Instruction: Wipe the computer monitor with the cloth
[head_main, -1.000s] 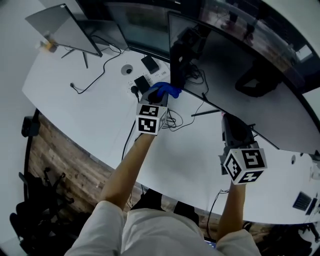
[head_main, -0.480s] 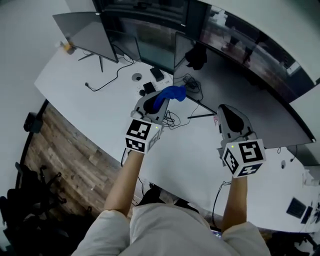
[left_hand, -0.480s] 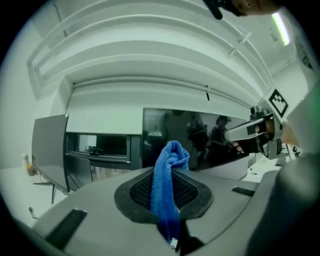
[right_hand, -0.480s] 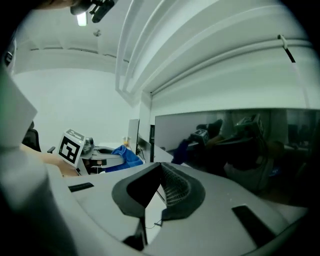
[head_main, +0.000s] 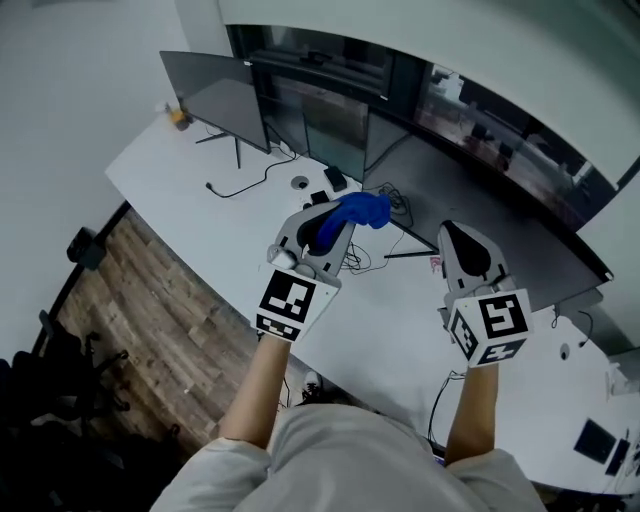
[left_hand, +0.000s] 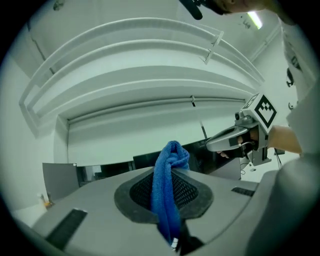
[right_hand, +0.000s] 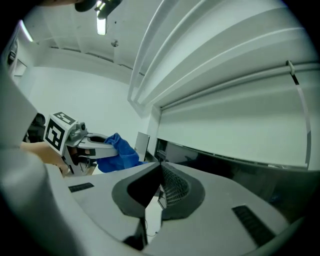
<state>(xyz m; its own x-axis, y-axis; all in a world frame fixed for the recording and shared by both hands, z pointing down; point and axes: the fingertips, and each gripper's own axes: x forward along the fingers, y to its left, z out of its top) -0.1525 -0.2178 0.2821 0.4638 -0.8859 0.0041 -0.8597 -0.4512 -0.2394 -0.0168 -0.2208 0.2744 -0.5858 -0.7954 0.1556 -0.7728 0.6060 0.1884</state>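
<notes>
The blue cloth (head_main: 362, 209) hangs bunched from the tips of my left gripper (head_main: 338, 212), which is shut on it above the white desk (head_main: 190, 190). In the left gripper view the cloth (left_hand: 172, 156) stands up between the jaw pads. A wide dark curved monitor (head_main: 490, 225) spans the desk in front of both grippers, with the cloth just short of its left end. My right gripper (head_main: 456, 236) is held over that monitor's lower edge, jaws together, holding nothing. The right gripper view looks along the monitor (right_hand: 225, 165) and shows the left gripper (right_hand: 92, 147) with the cloth (right_hand: 120, 156).
Two more dark screens stand behind: one in the middle (head_main: 325, 125) and one at far left (head_main: 212, 100). Tangled cables (head_main: 372, 252) and small black devices (head_main: 335, 180) lie on the desk under the cloth. A wooden floor (head_main: 130, 300) lies past the desk's left edge.
Both grippers have risen from the desk and come nearer the head camera. The left one keeps the cloth, now held up by the curved monitor's left end.
</notes>
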